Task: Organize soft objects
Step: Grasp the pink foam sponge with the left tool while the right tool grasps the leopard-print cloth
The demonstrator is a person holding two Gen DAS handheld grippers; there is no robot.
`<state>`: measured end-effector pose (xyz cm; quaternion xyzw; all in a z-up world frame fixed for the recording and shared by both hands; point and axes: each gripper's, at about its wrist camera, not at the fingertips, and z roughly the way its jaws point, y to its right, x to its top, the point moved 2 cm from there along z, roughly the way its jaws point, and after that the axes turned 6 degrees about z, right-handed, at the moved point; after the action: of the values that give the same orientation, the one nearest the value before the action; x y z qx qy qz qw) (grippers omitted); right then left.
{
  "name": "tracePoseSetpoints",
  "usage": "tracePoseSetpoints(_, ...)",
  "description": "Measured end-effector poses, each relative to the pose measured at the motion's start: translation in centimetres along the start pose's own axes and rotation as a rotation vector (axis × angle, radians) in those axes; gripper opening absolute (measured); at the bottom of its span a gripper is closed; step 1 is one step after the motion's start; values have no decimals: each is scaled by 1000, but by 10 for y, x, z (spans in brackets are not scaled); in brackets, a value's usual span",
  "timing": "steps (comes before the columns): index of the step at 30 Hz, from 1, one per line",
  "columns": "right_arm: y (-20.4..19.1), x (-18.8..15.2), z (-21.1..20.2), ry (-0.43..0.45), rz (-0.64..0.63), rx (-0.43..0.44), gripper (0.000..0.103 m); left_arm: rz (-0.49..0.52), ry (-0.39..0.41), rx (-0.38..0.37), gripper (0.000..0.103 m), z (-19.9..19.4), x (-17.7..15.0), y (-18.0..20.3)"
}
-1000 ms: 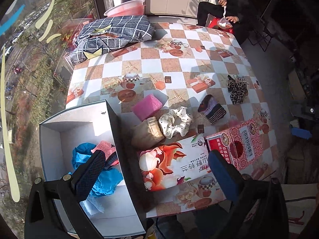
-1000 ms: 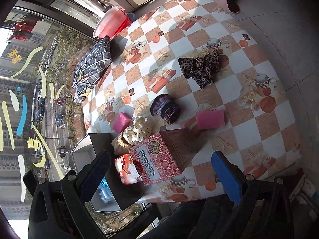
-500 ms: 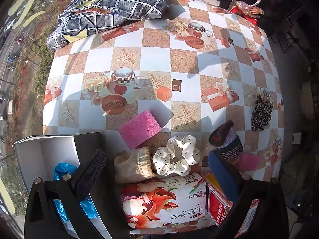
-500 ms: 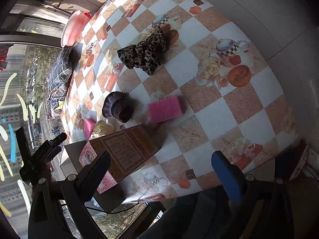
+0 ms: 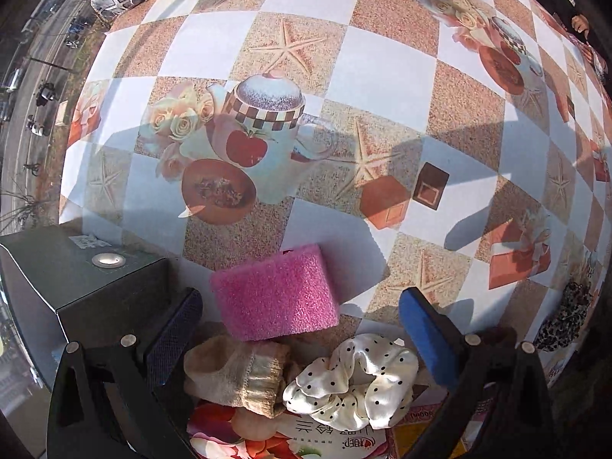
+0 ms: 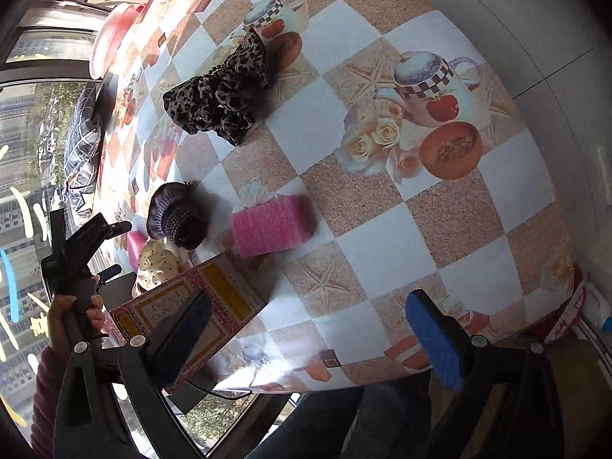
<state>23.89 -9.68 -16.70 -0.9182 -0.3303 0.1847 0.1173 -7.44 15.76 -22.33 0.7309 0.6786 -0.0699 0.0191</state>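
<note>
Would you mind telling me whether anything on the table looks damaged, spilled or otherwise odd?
Nothing looks spilled or damaged. The soft items are simply scattered loose: a pink sponge, a beige sock and a polka-dot scrunchie near the left gripper, and a leopard scrunchie farther off.

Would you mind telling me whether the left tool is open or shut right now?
Open. The left tool has its pads wide apart, holding nothing; the pink sponge, beige sock and polka-dot scrunchie lie loose between them.

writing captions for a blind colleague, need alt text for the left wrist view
The open left gripper hangs over a pink sponge, a beige knit sock and a white polka-dot scrunchie on a checkered tablecloth. A dark box sits left.
</note>
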Motion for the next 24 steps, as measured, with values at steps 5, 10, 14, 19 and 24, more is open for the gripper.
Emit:
tracePoseSetpoints(5, -17, 17, 8, -25, -55, -20, 102, -61, -46, -22, 103, 19, 3, -4)
tracePoseSetpoints(10, -48, 38, 14, -15, -138, -48, 102, -89, -49, -10, 103, 26, -3, -9)
tracePoseSetpoints(14, -82, 64, 21, 37, -221, -83, 102, -98, -33, -20, 103, 24, -6, -9)
tracePoseSetpoints(19, -124, 99, 45, 102, -311, -163, 102, -80, -14, 23, 103, 26, -1, 5)
tracePoseSetpoints(24, -141, 121, 85, 106, -375, -258, 102, -84, -13, 49, 103, 31, 2, 16)
